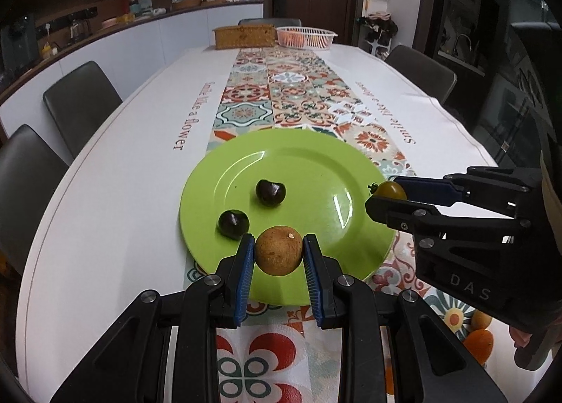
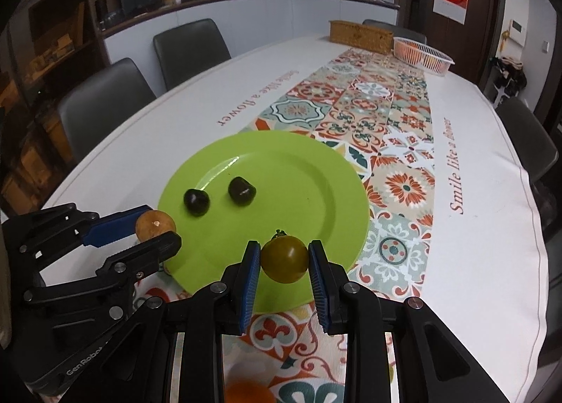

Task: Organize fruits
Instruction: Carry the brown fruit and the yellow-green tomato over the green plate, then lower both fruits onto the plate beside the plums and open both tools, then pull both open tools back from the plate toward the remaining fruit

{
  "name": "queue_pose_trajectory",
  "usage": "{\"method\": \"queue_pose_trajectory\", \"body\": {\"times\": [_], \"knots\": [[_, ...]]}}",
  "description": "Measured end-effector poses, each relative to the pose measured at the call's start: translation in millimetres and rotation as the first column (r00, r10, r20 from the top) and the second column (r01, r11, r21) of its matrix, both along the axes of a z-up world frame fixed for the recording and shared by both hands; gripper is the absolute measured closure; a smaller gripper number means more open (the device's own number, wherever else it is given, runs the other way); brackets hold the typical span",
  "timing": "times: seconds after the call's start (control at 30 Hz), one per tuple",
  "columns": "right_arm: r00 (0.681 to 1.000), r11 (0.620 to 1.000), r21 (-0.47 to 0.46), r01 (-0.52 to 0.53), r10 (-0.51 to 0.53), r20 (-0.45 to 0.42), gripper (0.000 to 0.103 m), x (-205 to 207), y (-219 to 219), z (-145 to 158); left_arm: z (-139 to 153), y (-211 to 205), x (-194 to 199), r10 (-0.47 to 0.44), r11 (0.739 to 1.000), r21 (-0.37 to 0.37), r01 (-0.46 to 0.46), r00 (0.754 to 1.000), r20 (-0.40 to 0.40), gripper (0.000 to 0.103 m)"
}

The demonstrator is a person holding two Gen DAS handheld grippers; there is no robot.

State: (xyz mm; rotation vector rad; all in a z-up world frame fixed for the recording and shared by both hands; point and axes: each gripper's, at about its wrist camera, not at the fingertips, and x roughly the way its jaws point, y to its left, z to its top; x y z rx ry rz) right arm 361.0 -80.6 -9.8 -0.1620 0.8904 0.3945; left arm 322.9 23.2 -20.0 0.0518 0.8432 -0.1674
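Note:
A green plate (image 1: 316,157) (image 2: 316,171) lies on the patterned table runner. Two dark cherries (image 1: 270,193) (image 1: 234,224) rest on it; they also show in the right wrist view (image 2: 241,191) (image 2: 196,202). My left gripper (image 1: 279,255) is shut on a round brown fruit (image 1: 278,250) over the plate's near edge; both show at left in the right wrist view (image 2: 158,227) (image 2: 154,222). My right gripper (image 2: 284,261) is shut on a greenish-brown tomato (image 2: 284,259) with a stem, over the plate's near edge; it shows at right in the left wrist view (image 1: 388,197) (image 1: 391,189).
An orange fruit (image 1: 478,345) lies on the runner near the right gripper's body, and one shows low in the right wrist view (image 2: 249,392). A woven box (image 1: 244,36) and a pink basket (image 1: 305,37) stand at the table's far end. Grey chairs (image 1: 79,101) line both sides.

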Motion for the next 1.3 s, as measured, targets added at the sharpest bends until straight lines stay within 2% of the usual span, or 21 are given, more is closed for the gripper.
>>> {"method": "queue_pose_trajectory", "body": {"times": [0.13,0.17,0.2,0.23,0.27,0.4,0.67,0.8,0.87,1.03,1.13,1.3], "knots": [[1.000,1.000,0.010,0.003,-0.003,-0.011,0.074,3.4,0.9,-3.4,-1.7,-0.6,1.7,-0.002,1.000,0.001,0.002,1.000,-0.009,0.075],[1.000,1.000,0.008,0.004,-0.004,-0.010,0.074,3.5,1.2,-3.5,-1.9,-0.3,2.0,0.001,1.000,0.003,-0.001,1.000,-0.009,0.073],[1.000,1.000,0.006,0.009,-0.009,-0.010,0.073,3.7,0.8,-3.9,-1.1,0.2,0.8,0.007,1.000,0.003,-0.007,1.000,-0.006,0.068],[1.000,1.000,0.005,0.013,-0.013,-0.011,0.071,3.7,0.0,-3.9,0.1,0.6,-0.7,0.007,1.000,-0.001,-0.007,1.000,-0.003,0.061],[1.000,1.000,0.008,0.023,-0.022,-0.010,0.064,3.5,-1.8,-3.4,1.6,0.7,-2.4,0.005,1.000,-0.003,-0.005,1.000,0.002,0.059],[0.999,0.999,0.016,0.043,-0.043,0.008,0.061,-3.8,-9.2,0.9,11.1,-1.7,-15.7,0.017,0.999,0.037,-0.018,0.999,0.041,0.059],[0.995,0.995,0.067,0.074,-0.078,0.064,0.061,-44.2,-30.3,24.1,37.6,-4.5,-52.3,0.023,1.000,0.006,-0.024,0.995,0.097,0.058],[0.990,0.993,0.081,0.084,-0.092,0.103,0.061,-68.3,-38.1,39.4,53.3,-4.9,-73.5,0.042,0.999,-0.019,-0.040,0.991,0.124,0.051],[0.987,0.992,0.087,0.088,-0.099,0.125,0.052,-80.1,-41.7,47.8,60.3,-5.0,-82.7,0.044,0.999,-0.024,-0.041,0.990,0.138,0.050],[0.977,0.990,0.098,0.102,-0.118,0.178,0.048,-110.5,-49.2,69.1,80.2,-5.5,-109.0,0.052,0.998,-0.050,-0.044,0.984,0.173,0.037],[0.972,0.989,0.106,0.104,-0.124,0.200,0.040,-127.2,-51.3,78.2,88.1,-7.7,-122.3,0.051,0.998,-0.055,-0.042,0.981,0.189,0.034],[0.963,0.989,0.096,0.110,-0.130,0.235,0.039,-151.5,-53.5,85.5,93.2,-11.4,-142.4,0.051,0.998,-0.054,-0.041,0.979,0.195,0.028]]}}
